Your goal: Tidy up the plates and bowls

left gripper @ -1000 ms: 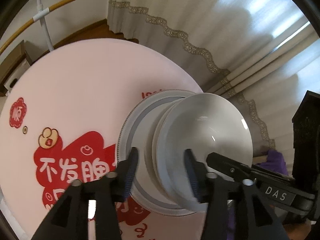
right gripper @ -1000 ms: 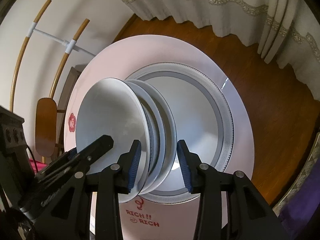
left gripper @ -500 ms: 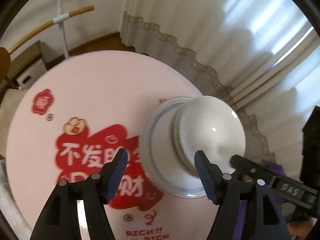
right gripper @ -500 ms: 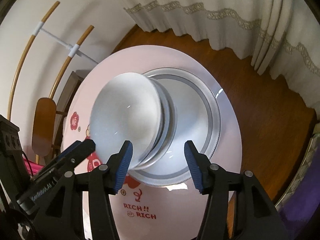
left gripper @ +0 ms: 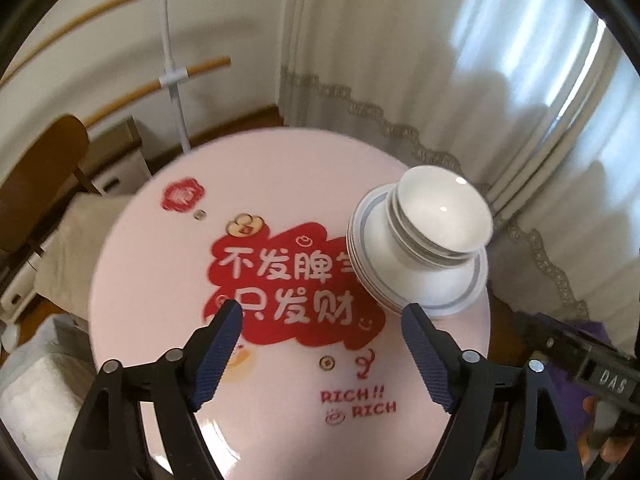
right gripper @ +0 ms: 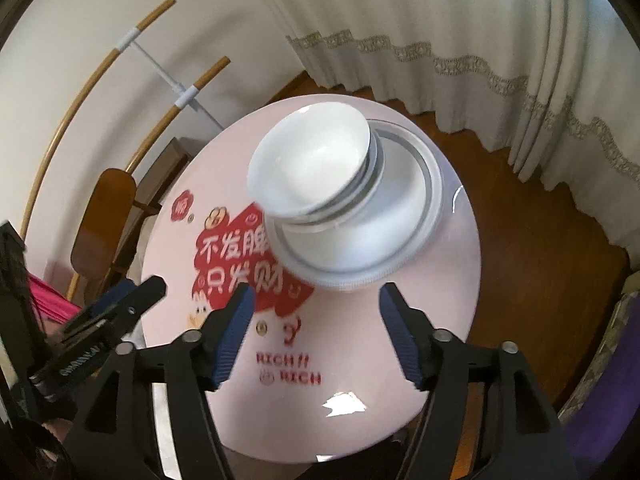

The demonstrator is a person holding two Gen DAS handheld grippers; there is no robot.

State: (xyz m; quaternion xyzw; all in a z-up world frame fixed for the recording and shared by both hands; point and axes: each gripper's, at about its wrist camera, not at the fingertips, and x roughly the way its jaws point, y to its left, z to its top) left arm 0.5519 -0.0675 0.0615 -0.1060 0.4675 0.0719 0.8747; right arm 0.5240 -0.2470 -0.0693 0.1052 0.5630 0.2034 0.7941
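Note:
A stack of white bowls (left gripper: 440,220) sits nested on grey-rimmed white plates (left gripper: 460,296) at the right side of the round pink table (left gripper: 160,264). In the right wrist view the bowls (right gripper: 308,176) stand on the plates (right gripper: 384,248) at the table's far side. My left gripper (left gripper: 322,320) is open and empty, above the table, left of and nearer than the stack. My right gripper (right gripper: 316,300) is open and empty, just short of the stack. The other gripper shows at the lower left of the right wrist view (right gripper: 116,312).
The table (right gripper: 400,340) bears a red graphic with Chinese characters and "RICH!! RICH". Cream curtains (left gripper: 460,60) hang behind. A wooden chair (right gripper: 104,216), a bamboo and white rack (left gripper: 172,76), and boxes stand at the left. Wooden floor (right gripper: 520,220) lies at the right.
Both grippers have opened wider and drawn back and up from the stack. The bowls and plates now stand free on the table, farther from both cameras.

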